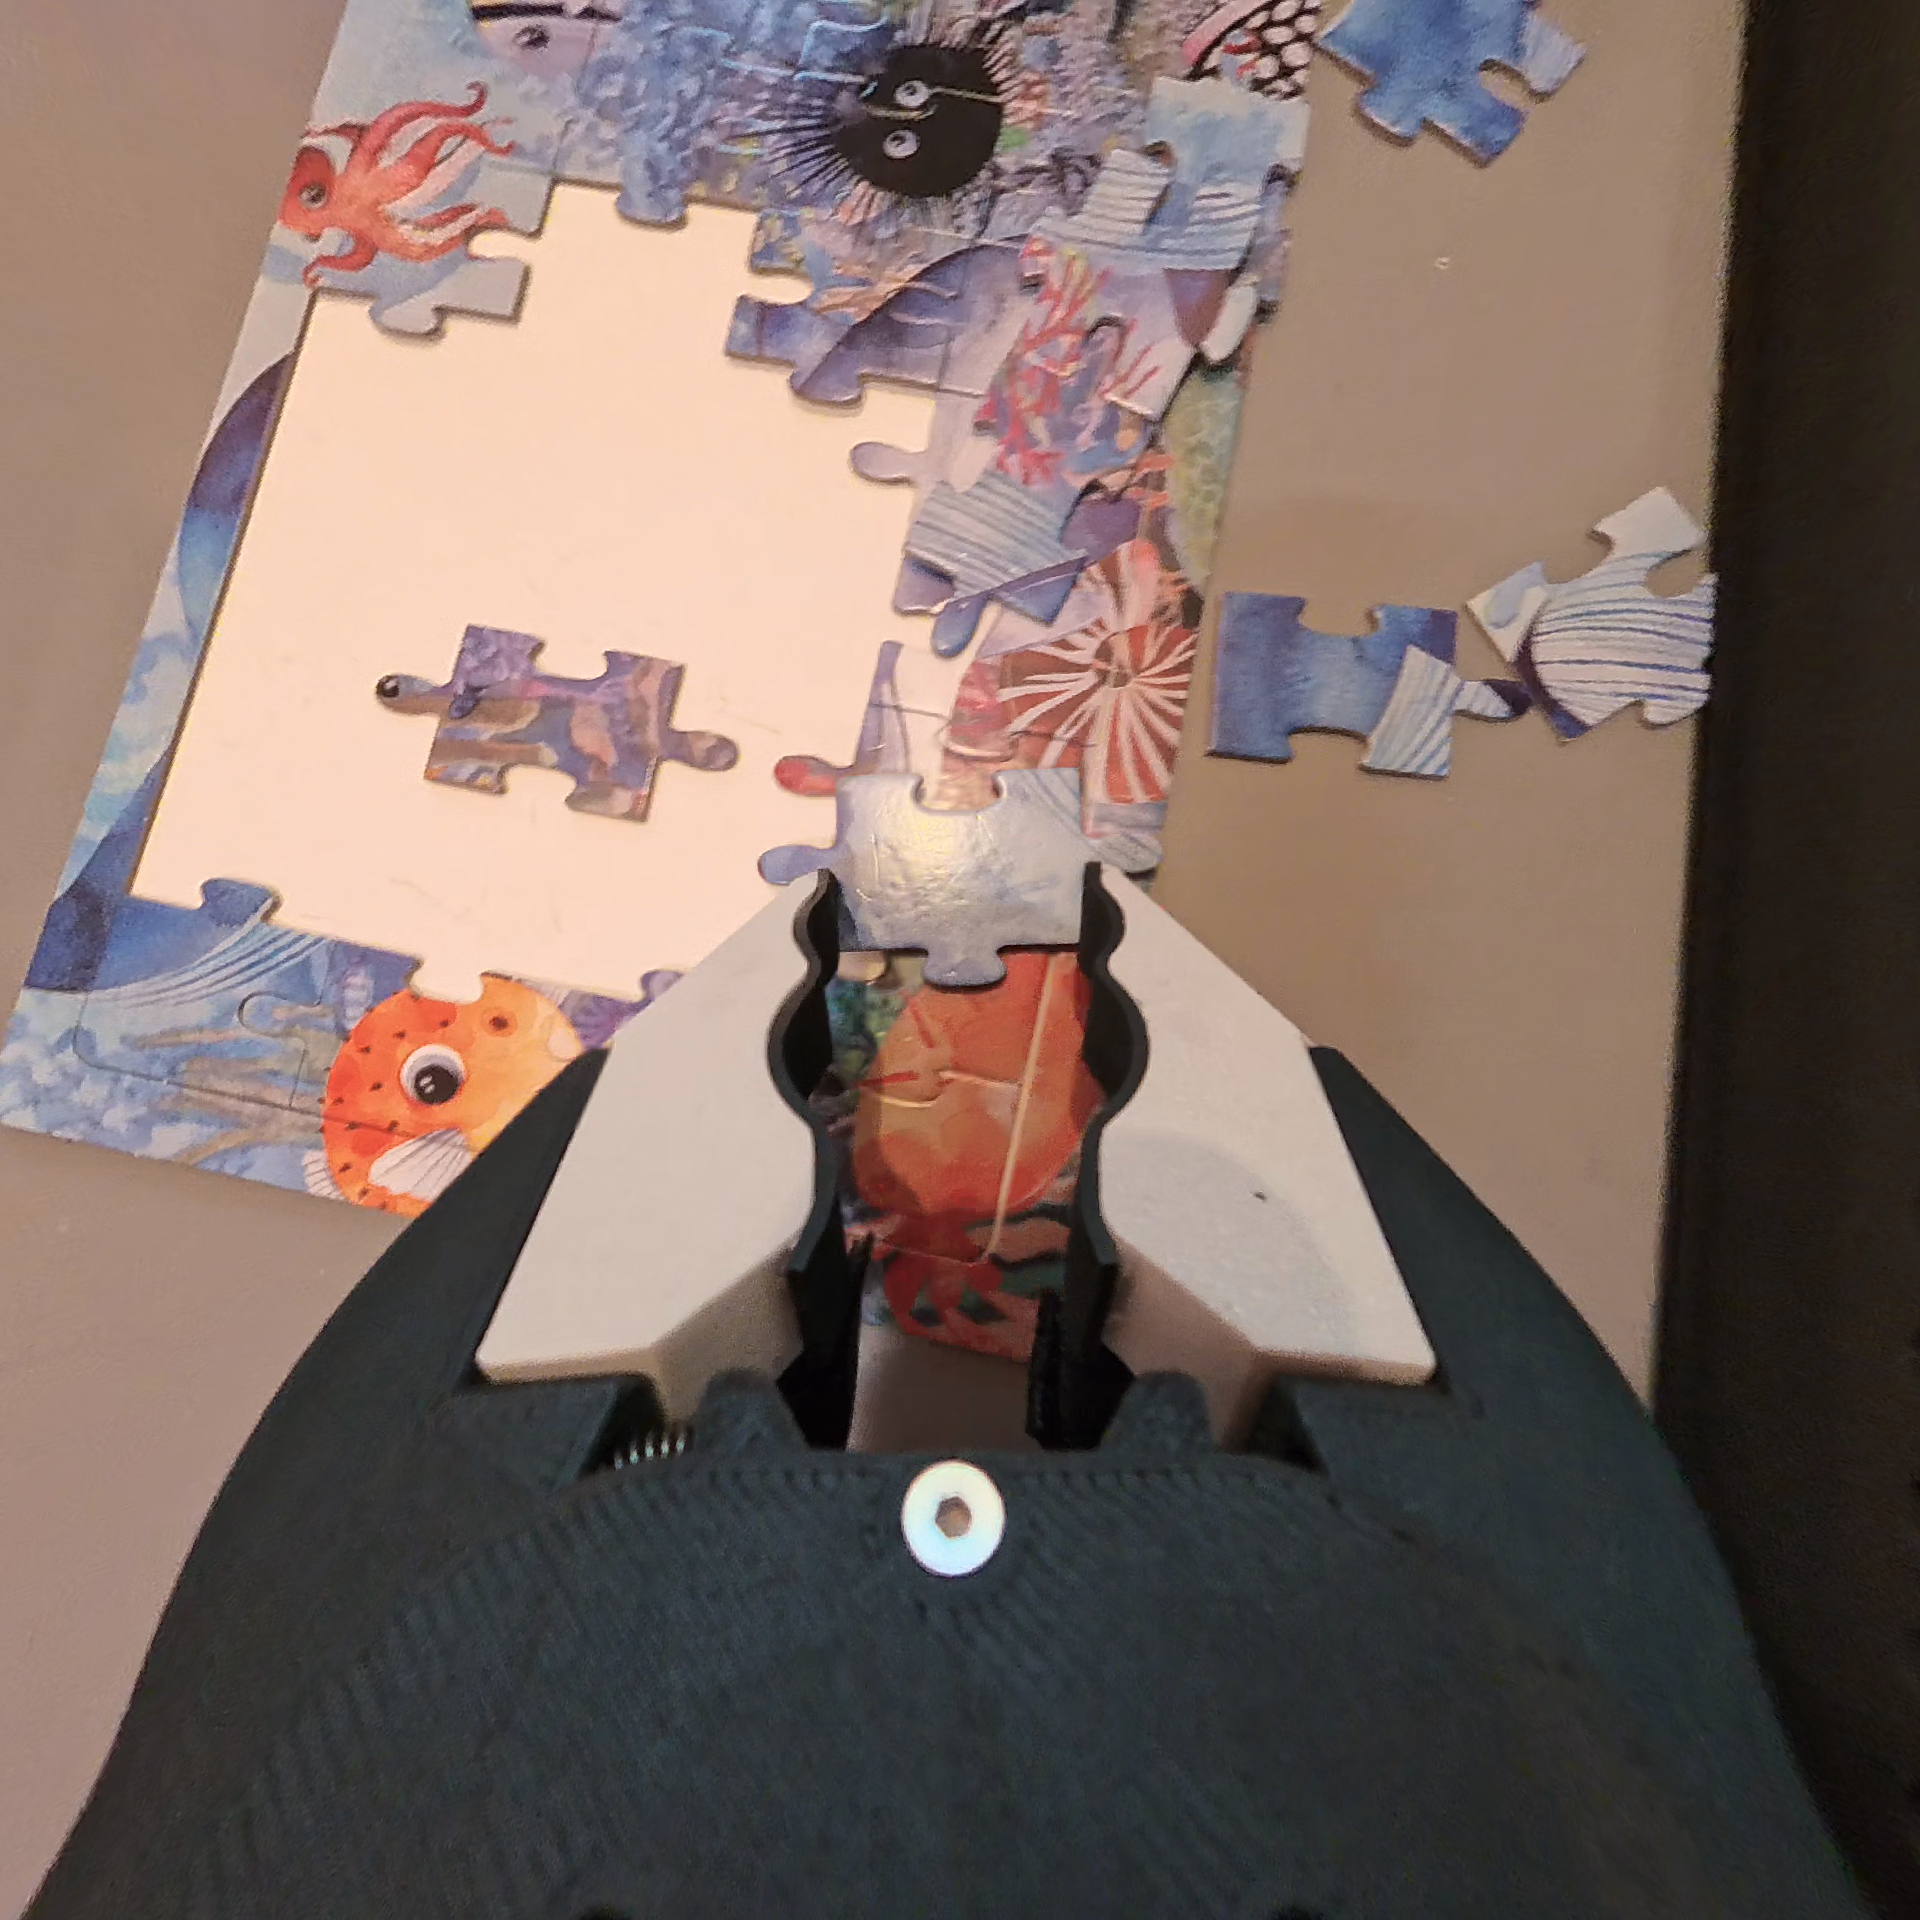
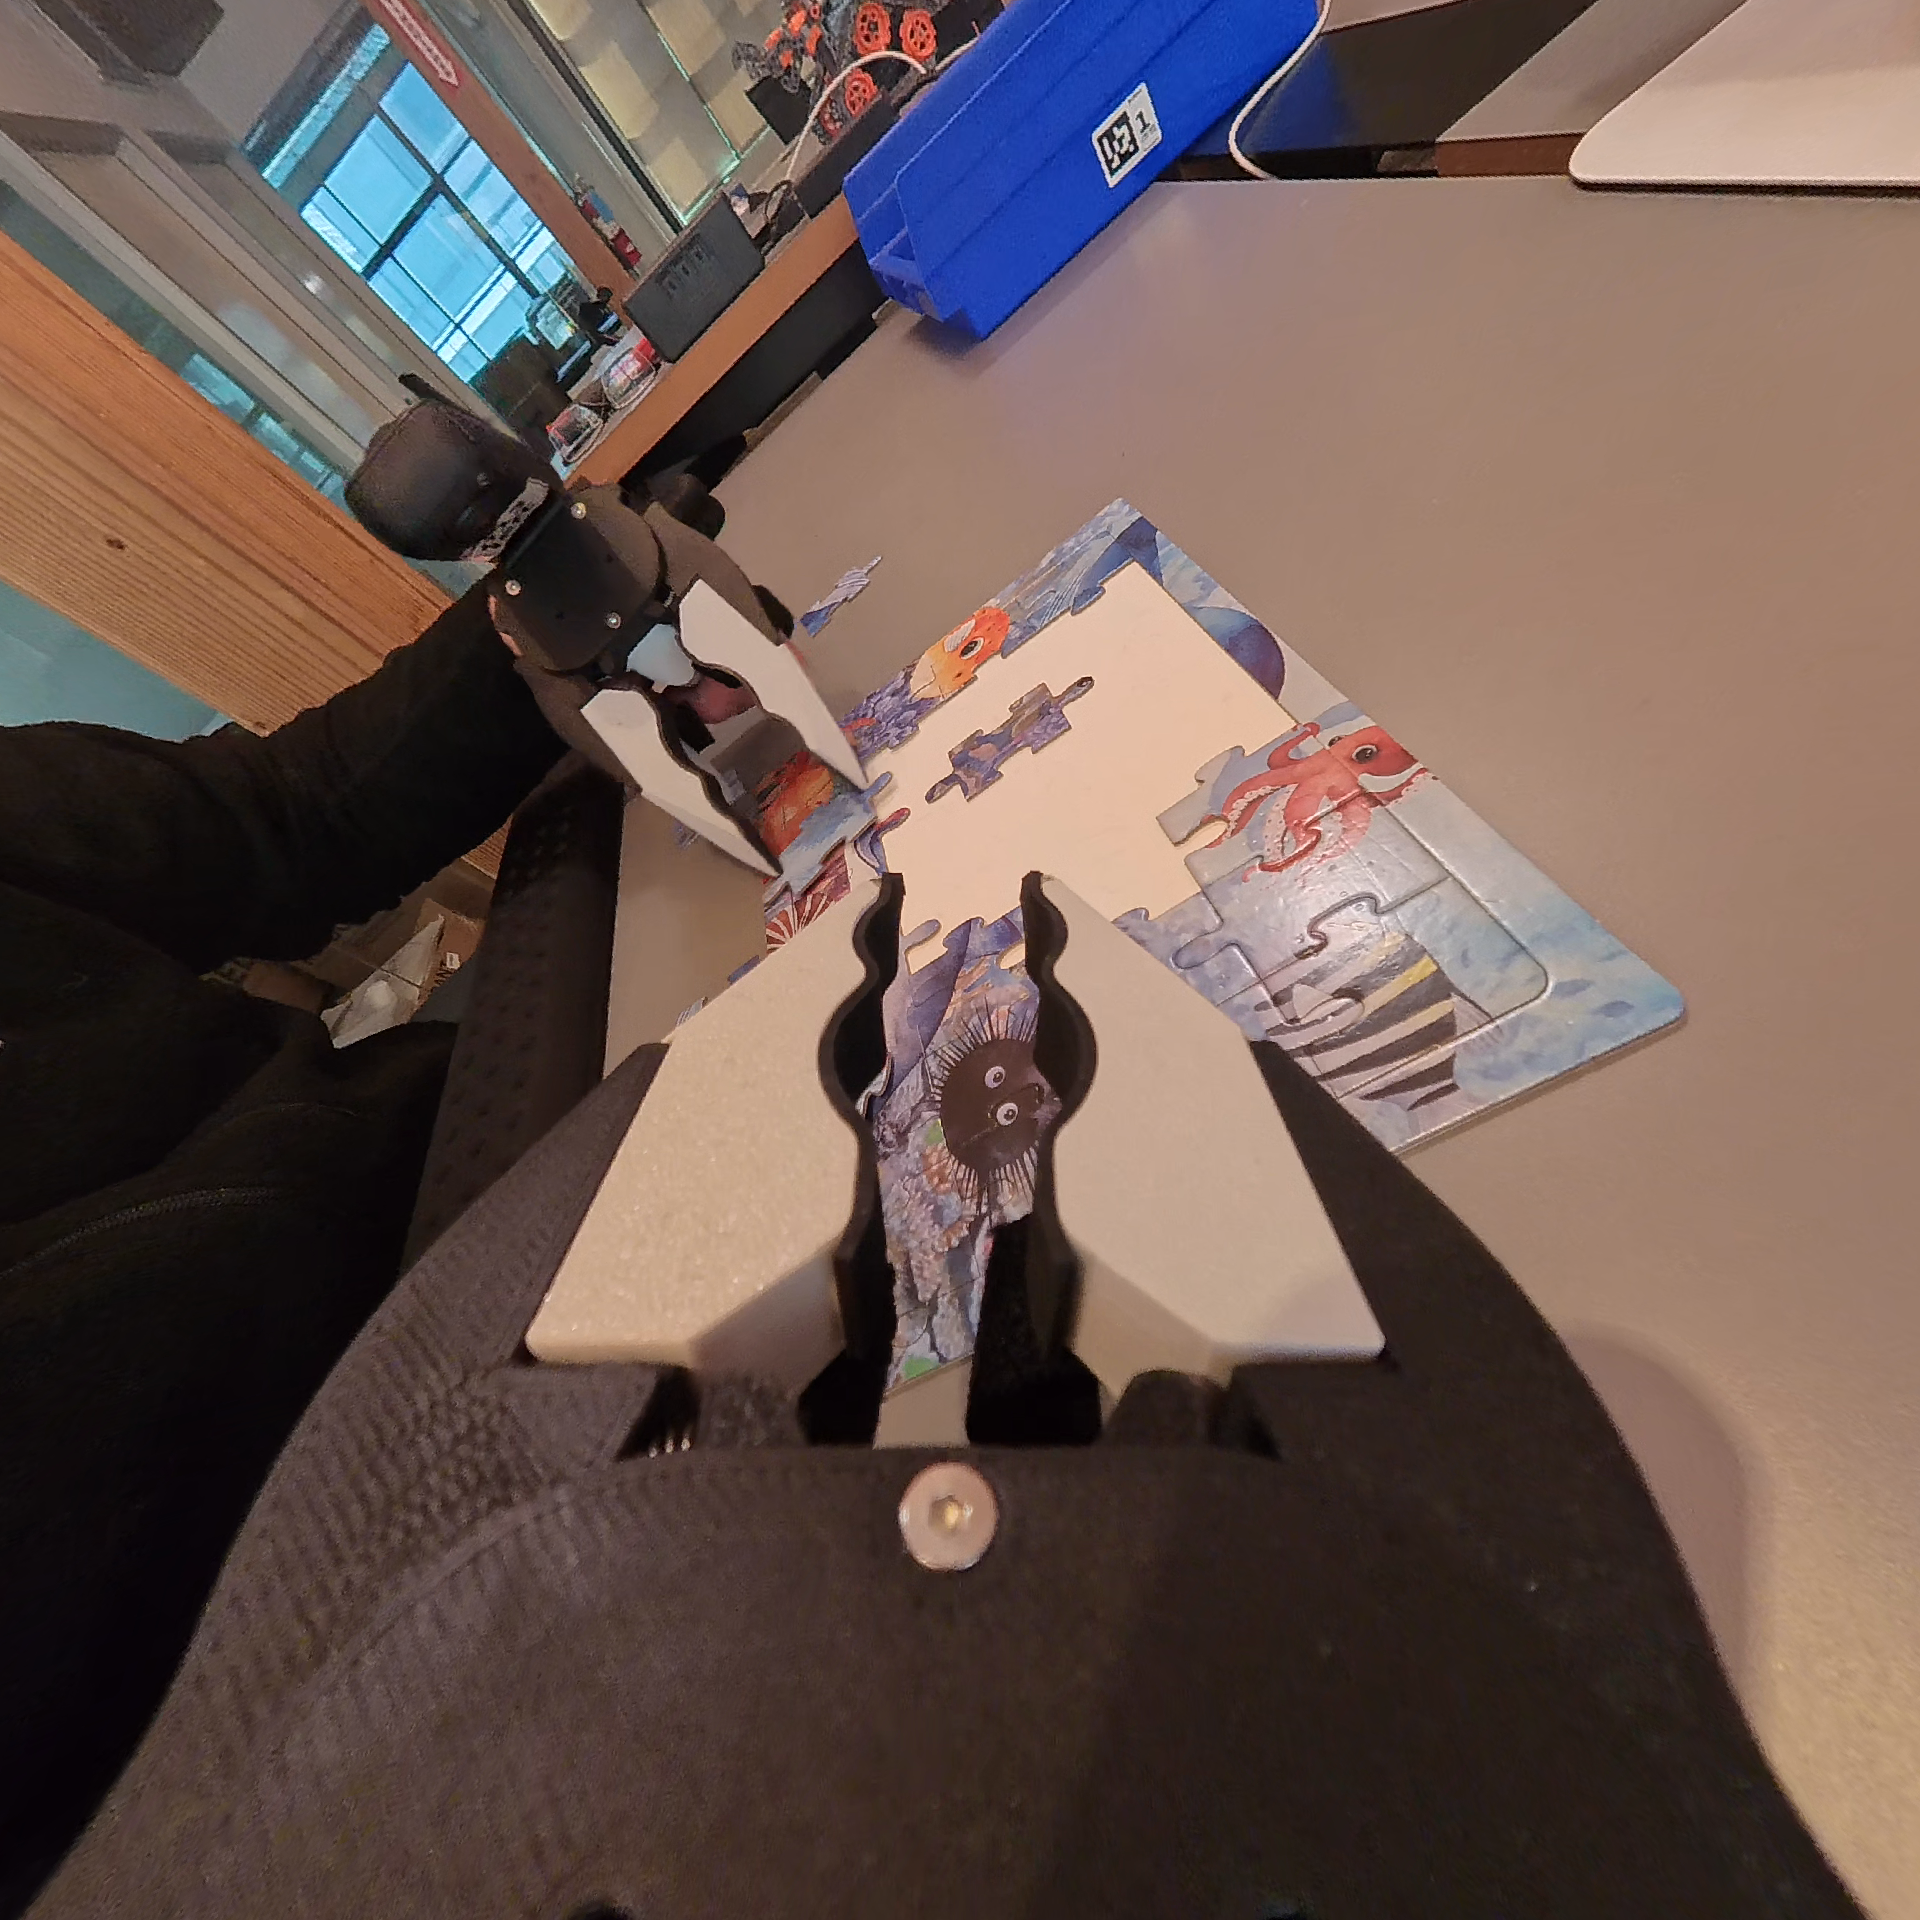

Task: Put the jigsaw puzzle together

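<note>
The sea-animal jigsaw puzzle [image 1: 571, 499] lies flat on the table, its rim and right side assembled and its white middle bare. My left gripper [image 1: 958, 883] is shut on a pale blue puzzle piece [image 1: 961, 862] and holds it over the puzzle's near right part, by the red-striped shell picture. One loose purple piece [image 1: 561, 717] lies in the bare middle. In the right wrist view my right gripper [image 2: 961, 888] is open and empty, low over the sea-urchin part of the puzzle [image 2: 1091, 790]. The left gripper [image 2: 821, 826] shows there too, holding its piece.
Loose pieces lie on the table right of the puzzle [image 1: 1340, 675], [image 1: 1600, 634] and at the far right [image 1: 1455, 73]. A dark edge [image 1: 1818, 727] borders the table on that side. A blue bin [image 2: 1039, 135] stands far back. A person's black sleeve [image 2: 260, 831] is at the left. The gap from one gripper's tips to the other's is roughly 20 cm.
</note>
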Motion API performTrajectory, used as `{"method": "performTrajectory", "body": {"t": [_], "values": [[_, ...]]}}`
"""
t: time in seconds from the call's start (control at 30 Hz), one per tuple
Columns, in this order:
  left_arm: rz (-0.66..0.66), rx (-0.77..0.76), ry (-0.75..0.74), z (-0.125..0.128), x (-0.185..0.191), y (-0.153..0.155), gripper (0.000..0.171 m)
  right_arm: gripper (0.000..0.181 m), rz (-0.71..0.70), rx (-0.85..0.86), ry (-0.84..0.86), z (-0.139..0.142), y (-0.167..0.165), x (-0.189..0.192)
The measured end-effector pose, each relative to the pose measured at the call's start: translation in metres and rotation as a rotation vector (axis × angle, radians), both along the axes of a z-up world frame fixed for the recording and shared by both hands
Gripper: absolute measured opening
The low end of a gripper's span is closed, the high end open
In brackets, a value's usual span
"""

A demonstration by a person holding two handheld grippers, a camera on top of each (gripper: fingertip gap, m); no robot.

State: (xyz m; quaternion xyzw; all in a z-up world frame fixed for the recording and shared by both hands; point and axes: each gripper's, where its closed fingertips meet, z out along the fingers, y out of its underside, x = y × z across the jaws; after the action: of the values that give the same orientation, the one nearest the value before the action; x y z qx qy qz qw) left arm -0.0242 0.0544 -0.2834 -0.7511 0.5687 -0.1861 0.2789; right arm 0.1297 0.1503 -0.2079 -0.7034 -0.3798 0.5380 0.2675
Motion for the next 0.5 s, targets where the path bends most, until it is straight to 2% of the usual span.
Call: {"method": "performTrajectory", "body": {"t": [0.13,0.3,0.43,0.5], "values": [[-0.058,0.006,-0.001,0.004,0.012,-0.016,0.045,0.022,0.003,0.001,0.001,0.001,-0.001,-0.001],[-0.111,-0.011,0.045,-0.004,0.015,-0.032,0.045,0.022,0.007,0.003,-0.002,0.001,-0.002,-0.001],[-0.067,0.018,0.017,0.009,0.008,-0.027,0.069,0.022,0.005,0.005,0.0,0.002,-0.002,-0.001],[-0.029,0.04,0.033,0.019,-0.008,-0.025,0.073,0.022,0.005,0.006,0.001,0.002,-0.002,-0.001]]}}
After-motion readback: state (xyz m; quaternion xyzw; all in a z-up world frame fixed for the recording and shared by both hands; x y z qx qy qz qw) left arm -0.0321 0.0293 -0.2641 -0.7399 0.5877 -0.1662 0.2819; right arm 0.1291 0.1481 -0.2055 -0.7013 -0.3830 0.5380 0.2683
